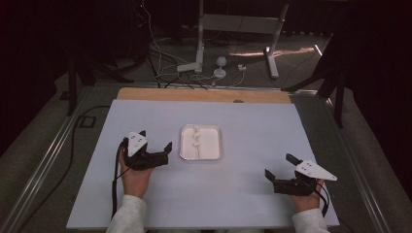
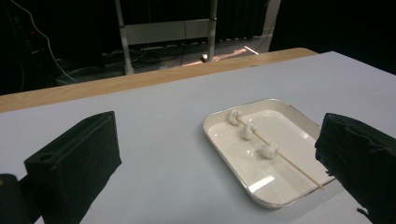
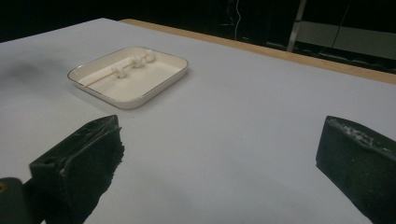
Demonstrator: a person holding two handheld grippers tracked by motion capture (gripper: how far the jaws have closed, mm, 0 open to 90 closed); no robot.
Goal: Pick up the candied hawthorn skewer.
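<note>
A white rectangular tray with a thin metal rim lies at the middle of the white tabletop. In it rests a wooden skewer carrying three small white pieces, threaded towards its far end. My left gripper is held just left of the tray, open, its jaws wide apart and empty. The tray sits between and beyond its black fingers. My right gripper hovers at the near right, open and empty, well apart from the tray.
A strip of wooden table edge runs along the far side. Beyond it on the floor are cables and the white feet of a stand. Metal rails flank the table.
</note>
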